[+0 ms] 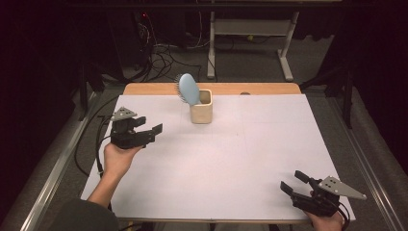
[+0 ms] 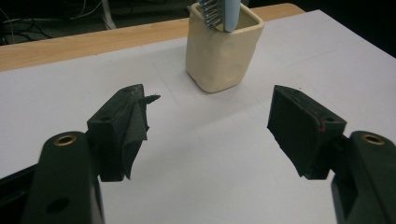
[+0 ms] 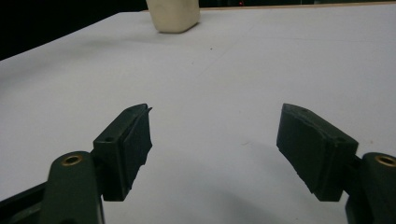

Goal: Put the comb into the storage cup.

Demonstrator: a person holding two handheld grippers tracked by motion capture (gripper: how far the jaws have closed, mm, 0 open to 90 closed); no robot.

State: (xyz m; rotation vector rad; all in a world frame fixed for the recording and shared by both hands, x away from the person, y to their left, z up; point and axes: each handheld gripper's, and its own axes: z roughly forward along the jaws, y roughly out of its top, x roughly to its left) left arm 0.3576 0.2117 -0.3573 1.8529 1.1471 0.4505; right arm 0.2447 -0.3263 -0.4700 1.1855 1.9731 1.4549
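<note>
- We see the cream cup [image 1: 200, 111] standing upright near the far edge of the white table [image 1: 240, 159], just in front of the bare wooden strip [image 1: 269, 88] along that edge.
- A pale blue hairbrush [image 1: 188, 89] stands in the cup, handle down; its head rises above the rim and leans toward the left of the high view, bristles facing that way.
- We hold the left gripper [image 1: 146, 126] above the left part of the table, its jaws spread apart with nothing between them. It points toward the cup, which lies ahead of it and to its right in the high view, near but clearly apart.
- In the left gripper view the cup [image 2: 223, 50] appears beyond the jaws, between them and slightly left of centre, with the bristles [image 2: 211, 13] showing over its rim.
- We hold the right gripper [image 1: 295, 182] at the near right corner, jaws likewise apart and empty, well away from the cup.
- In the right gripper view the cup [image 3: 173, 15] sits far off at the upper left.
</note>
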